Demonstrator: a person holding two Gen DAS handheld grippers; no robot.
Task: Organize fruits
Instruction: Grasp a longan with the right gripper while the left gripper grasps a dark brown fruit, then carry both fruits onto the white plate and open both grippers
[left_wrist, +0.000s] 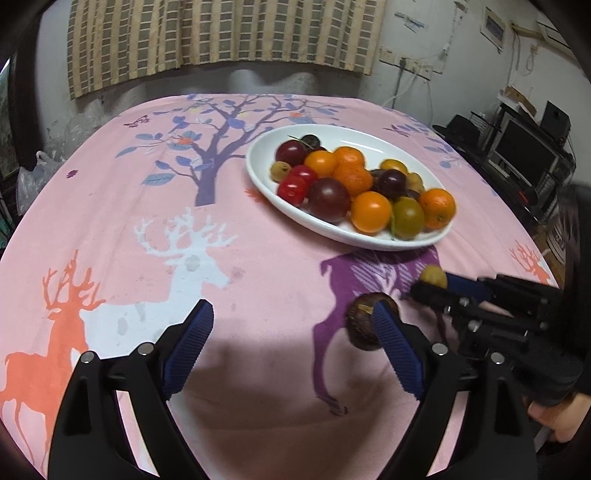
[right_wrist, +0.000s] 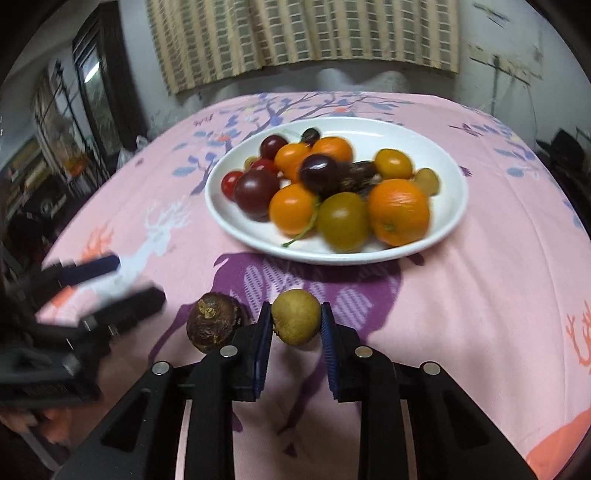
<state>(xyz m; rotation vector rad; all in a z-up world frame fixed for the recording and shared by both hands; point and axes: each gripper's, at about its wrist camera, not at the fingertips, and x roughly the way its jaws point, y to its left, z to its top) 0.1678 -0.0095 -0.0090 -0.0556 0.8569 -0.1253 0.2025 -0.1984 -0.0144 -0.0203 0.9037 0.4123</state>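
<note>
A white oval plate (left_wrist: 258, 166) (right_wrist: 448, 206) holds several fruits: oranges, dark plums, red tomatoes and a green one. My right gripper (right_wrist: 295, 319) is shut on a small yellow-brown fruit (right_wrist: 296, 317), just above the cloth in front of the plate; it also shows in the left wrist view (left_wrist: 434, 276). A dark brown wrinkled fruit (right_wrist: 212, 321) (left_wrist: 364, 328) lies on the cloth beside it. My left gripper (left_wrist: 295, 332) is open and empty, its right finger (left_wrist: 393, 347) next to the brown fruit.
The table wears a pink cloth with deer and tree prints (left_wrist: 184, 240). A checked curtain (left_wrist: 221, 33) hangs behind. Shelves and electronics (left_wrist: 524, 155) stand at the right, plastic bags (left_wrist: 37, 173) at the left edge.
</note>
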